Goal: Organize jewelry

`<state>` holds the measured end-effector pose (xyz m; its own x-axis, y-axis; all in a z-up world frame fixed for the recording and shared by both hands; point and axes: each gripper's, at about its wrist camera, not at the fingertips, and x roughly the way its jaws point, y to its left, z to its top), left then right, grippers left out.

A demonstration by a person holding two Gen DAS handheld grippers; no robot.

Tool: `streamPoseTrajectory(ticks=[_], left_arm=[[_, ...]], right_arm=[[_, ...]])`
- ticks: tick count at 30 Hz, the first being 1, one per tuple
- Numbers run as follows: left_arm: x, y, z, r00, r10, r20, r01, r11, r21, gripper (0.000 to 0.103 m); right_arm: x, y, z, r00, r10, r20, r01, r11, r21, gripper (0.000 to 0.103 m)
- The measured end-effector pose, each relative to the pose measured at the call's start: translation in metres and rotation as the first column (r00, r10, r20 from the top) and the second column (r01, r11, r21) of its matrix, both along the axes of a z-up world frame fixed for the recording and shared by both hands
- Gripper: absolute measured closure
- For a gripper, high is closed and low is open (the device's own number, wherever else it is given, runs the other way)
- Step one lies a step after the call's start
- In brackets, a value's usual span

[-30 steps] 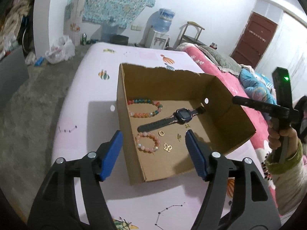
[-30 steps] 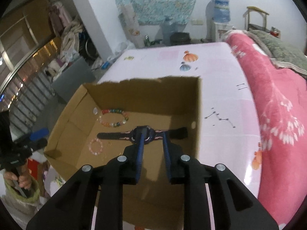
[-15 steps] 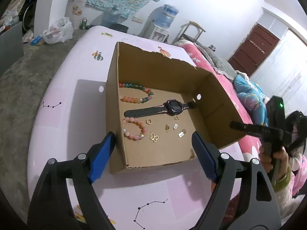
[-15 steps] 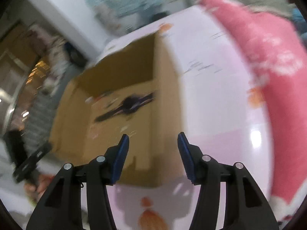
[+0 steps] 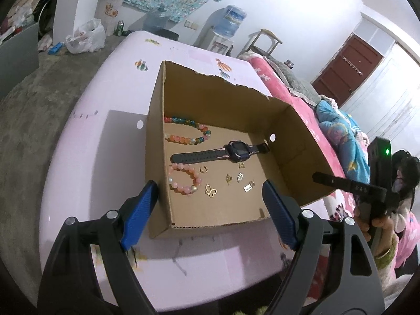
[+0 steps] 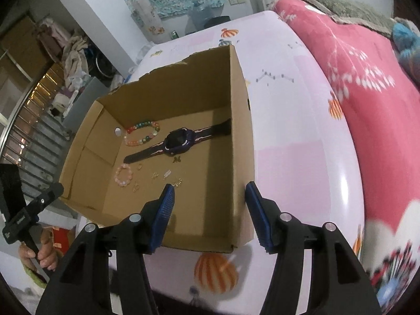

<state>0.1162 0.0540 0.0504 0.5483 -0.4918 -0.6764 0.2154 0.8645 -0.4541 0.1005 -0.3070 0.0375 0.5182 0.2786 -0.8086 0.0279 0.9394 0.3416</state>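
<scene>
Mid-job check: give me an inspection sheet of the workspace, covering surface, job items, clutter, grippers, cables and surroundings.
Surface: pink patterned table cover, cardboard box on it.
Job's things: inside the box, watch, multicolour bead bracelet, pink bead bracelet, small gold charms.
Clutter: nothing seen on the table.
Grippers: left hand-held gripper open, empty; right hand-held gripper open, empty, straddling the box's wall.
Cables: nothing seen.
Surroundings: pink blanket, water dispenser, brown door.

L+R grippers (image 5: pixel 210 210): blk arms | blue ribbed fingers (image 6: pixel 164 218) | silver screws | green cuff (image 5: pixel 386 252)
</scene>
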Motion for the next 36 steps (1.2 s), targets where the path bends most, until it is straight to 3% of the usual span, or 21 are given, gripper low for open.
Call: streamPoseTrajectory(ticks=[4,7,14,18,23,26,30,36], left_arm=[[-0.023,0.002,-0.008,0.999,0.0,-0.035,-0.001,1.0,-0.021,0.026],[-0.034,-0.002,-0.006,1.0,0.023,-0.002,-0.023,0.998,0.057,0.025],[-0.074,-0.008,0.031,0.973,0.142,0.183,-0.173,0.97,0.169,0.009],[-0.091,-0.015,0.037,0.957,0.21,0.2,-0.255,0.938,0.234,0.009],[-0.107,-0.026,0.026,0.941,0.267,0.209,-0.324,0.888,0.325,0.009],[-0.112,-0.039,0.021,0.937,0.274,0.218,-0.342,0.846,0.41,0.008],[-0.116,-0.053,0.014,0.962,0.23,0.148,-0.272,0.864,0.425,0.008],[-0.118,-0.065,0.005,0.961,0.249,0.119,-0.276,0.863,0.424,0.008]], right_arm=[[-0.026,-0.001,-0.006,1.0,-0.011,0.02,0.011,1.0,0.006,0.047],[-0.04,-0.007,-0.002,0.997,-0.049,0.052,0.048,0.999,0.015,0.047],[-0.1,-0.001,0.024,0.976,-0.132,0.175,0.145,0.987,-0.064,0.025],[-0.116,0.009,0.017,0.977,-0.107,0.182,0.131,0.984,-0.123,0.016],[-0.128,0.028,-0.006,0.988,-0.052,0.143,0.078,0.98,-0.185,0.015],[-0.13,0.037,-0.006,0.988,-0.027,0.15,0.056,0.979,-0.194,0.014],[-0.13,0.049,0.002,0.982,-0.044,0.186,0.087,0.969,-0.231,0.01],[-0.123,0.058,0.001,0.985,-0.055,0.161,0.097,0.959,-0.267,0.007]])
